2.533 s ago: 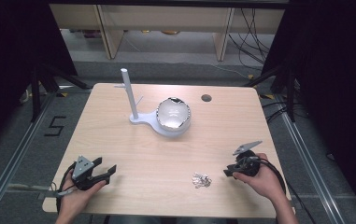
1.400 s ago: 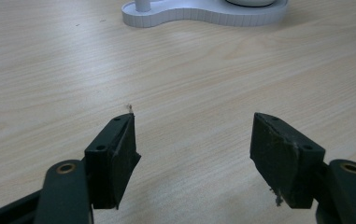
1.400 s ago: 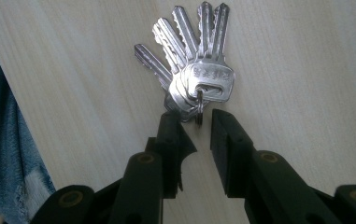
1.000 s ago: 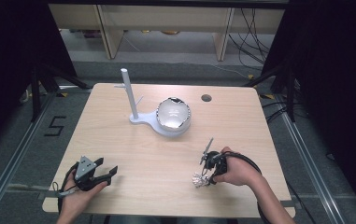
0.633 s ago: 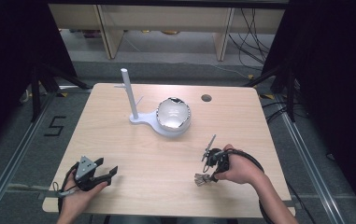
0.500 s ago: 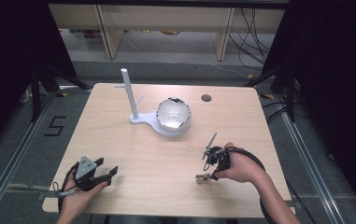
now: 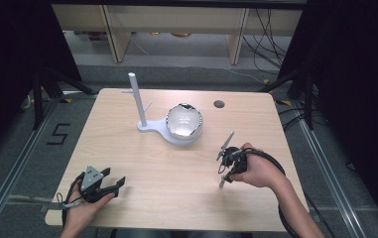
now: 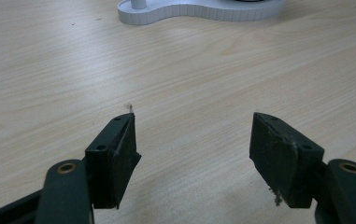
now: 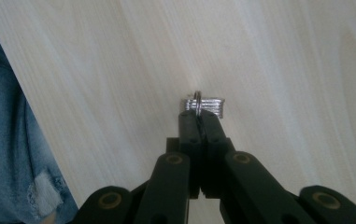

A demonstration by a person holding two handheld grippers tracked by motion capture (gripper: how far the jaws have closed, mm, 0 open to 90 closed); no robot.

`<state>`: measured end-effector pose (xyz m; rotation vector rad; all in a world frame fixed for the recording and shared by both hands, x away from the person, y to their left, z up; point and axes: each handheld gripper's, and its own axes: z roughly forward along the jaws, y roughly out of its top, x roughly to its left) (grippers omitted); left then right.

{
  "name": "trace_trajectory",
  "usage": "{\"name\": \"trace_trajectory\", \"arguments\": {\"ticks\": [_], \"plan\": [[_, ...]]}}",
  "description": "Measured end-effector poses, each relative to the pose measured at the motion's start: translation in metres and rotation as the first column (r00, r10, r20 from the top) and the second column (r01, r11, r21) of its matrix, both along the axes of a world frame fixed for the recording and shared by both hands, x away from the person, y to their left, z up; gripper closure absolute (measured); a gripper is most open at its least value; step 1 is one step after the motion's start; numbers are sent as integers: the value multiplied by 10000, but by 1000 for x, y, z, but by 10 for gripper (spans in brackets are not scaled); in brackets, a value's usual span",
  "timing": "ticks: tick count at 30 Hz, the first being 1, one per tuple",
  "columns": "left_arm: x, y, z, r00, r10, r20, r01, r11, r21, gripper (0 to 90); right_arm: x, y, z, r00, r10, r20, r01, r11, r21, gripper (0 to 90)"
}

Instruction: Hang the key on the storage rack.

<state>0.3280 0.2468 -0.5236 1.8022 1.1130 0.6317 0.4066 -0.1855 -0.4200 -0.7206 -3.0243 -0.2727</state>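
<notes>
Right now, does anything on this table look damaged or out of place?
Yes: the bowl on the white stand has a jagged, dark-edged rim in the high view, as if chipped or torn. Also, the left gripper has frayed pad material on one of its fingers. The keys in the right gripper look fine.

Black two-jaw gripper (image 9: 198, 122), brass-ringed screw holes, ripped blue jeans (image 9: 7, 154).

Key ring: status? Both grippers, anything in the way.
Right gripper shut on key ring, lifted off table. Left gripper open, idle. Stand and bowl ahead, path clear.
</notes>
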Motion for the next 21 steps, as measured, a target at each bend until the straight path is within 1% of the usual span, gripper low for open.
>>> {"name": "trace_trajectory", "arguments": {"ticks": [1,2,3,4,5,6,7,8,9,10,11,12,13,14,15,16,17,18,19,20,21], "plan": [[0,0,0,10000,-32,23,32,10000,-37,320,0,-1,1,10000,29,86,-30,9999,107,900],[0,-1,0,9998,-166,73,167,9998,-130,321,1,-1,3,9999,18,132,-20,9998,172,900],[0,-3,0,9998,-171,52,172,9997,-199,321,1,-1,5,9999,-79,148,77,9999,138,900],[0,-3,0,9998,-171,52,172,9997,-199,319,2,-2,6,9997,20,260,-28,9995,314,900],[0,-8,1,9991,-428,64,430,9986,-301,319,1,-2,8,9997,-177,176,171,9993,326,900],[0,-12,2,9981,-620,45,622,9975,-326,317,1,-2,9,9998,-92,194,82,9987,510,900],[0,-16,3,9970,-770,77,772,9966,-290,316,2,-2,10,9995,-196,231,185,9986,497,900],[1,-21,4,9947,-1020,109,1023,9941,-359,315,1,-3,11,9992,-277,287,261,9981,550,900],[1,-26,6,9936,-1122,137,1127,9930,-364,315,3,-4,12,9994,-128,334,107,9979,641,900],[2,-32,8,9901,-1388,195,1396,9892,-437,315,3,-4,12,9994,-101,343,77,9976,681,900],[2,-32,8,9901,-1388,195,1396,9892,-437,315,3,-4,12,9994,-101,343,77,9976,681,900],[3,-40,10,9863,-1636,232,1645,9854,-446,315,3,-4,13,9992,-166,361,140,9973,715,900],[5,-53,13,9786,-2043,237,2052,9777,-440,317,3,-4,13,9987,-201,461,163,9966,811,900],[6,-61,14,9739,-2261,211,2268,9730,-435,317,3,-4,14,9985,-234,490,192,9963,835,900],[7,-69,15,9663,-2566,225,2575,9647,-561,318,3,-4,14,9985,-216,507,172,9961,862,900],[8,-77,16,9585,-2840,234,2849,9571,-527,319,2,-3,15,9981,-245,559,191,9953,953,900],[9,-86,17,9519,-3058,206,3065,9501,-583,320,2,-3,16,9979,-255,603,194,9949,988,900],[11,-94,18,9415,-3360,259,3369,9397,-585,322,2,-2,17,9975,-308,637,242,9946,1013,900],[11,-102,20,9359,-3514,255,3523,9341,-571,325,1,-1,18,9974,-343,639,273,9938,1080,900],[11,-102,20,9359,-3514,255,3523,9341,-571,329,1,-1,18,9974,-343,639,273,9938,1080,900],[13,-111,21,9244,-3803,297,3815,9220,-657,329,1,0,19,9970,-357,684,280,9935,1107,900]]}}
